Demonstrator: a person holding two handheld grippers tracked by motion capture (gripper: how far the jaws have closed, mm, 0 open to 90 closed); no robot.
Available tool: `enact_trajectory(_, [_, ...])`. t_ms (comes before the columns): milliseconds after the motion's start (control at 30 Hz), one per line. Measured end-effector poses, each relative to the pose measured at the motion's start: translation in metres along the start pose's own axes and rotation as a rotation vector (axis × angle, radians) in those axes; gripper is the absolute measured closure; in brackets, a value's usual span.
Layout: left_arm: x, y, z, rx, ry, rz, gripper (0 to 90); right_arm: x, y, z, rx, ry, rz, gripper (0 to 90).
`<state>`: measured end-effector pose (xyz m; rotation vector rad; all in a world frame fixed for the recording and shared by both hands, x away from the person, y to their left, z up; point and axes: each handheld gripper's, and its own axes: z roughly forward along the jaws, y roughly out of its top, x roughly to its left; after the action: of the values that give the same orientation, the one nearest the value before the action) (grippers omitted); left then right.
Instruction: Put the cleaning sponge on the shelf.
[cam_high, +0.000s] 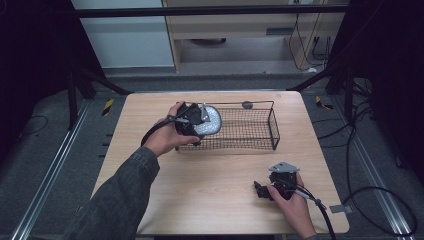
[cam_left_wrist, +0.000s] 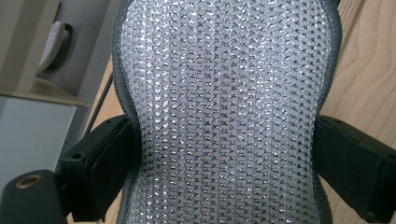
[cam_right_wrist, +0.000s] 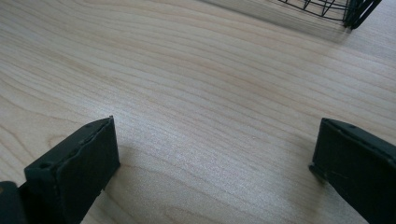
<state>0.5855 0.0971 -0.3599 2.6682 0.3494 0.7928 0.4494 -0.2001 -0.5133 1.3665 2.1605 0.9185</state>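
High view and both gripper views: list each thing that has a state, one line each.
Left tongs: shut on the pad, held over the basket's left end.
Pad: silvery mesh, pinched at its narrow waist between both jaws.
Basket: upright on the table, nothing else visible inside.
Right tongs: open, holding nothing, low over the table.
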Motion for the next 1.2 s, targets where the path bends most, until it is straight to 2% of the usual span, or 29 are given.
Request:
enact_trajectory(300, [0.005, 0.011, 0.002, 0.000, 0.014, 0.050, 8.0, 0.000, 0.000, 0.000, 0.001, 0.000, -0.001, 0.6])
enact_trajectory(600, [0.012, 0.013, 0.013, 0.003, 0.018, 0.046, 8.0, 0.000, -0.001, -0.001, 0.000, -0.002, -0.007, 0.7])
enact_trajectory(833, [0.014, 0.012, 0.020, 0.008, 0.025, 0.058, 8.0, 0.001, -0.002, -0.002, -0.002, -0.003, -0.005, 0.7])
enact_trajectory(1200, [0.019, 0.011, 0.032, 0.006, 0.009, 0.044, 7.9, 0.001, -0.002, -0.002, -0.002, -0.002, -0.007, 0.7])
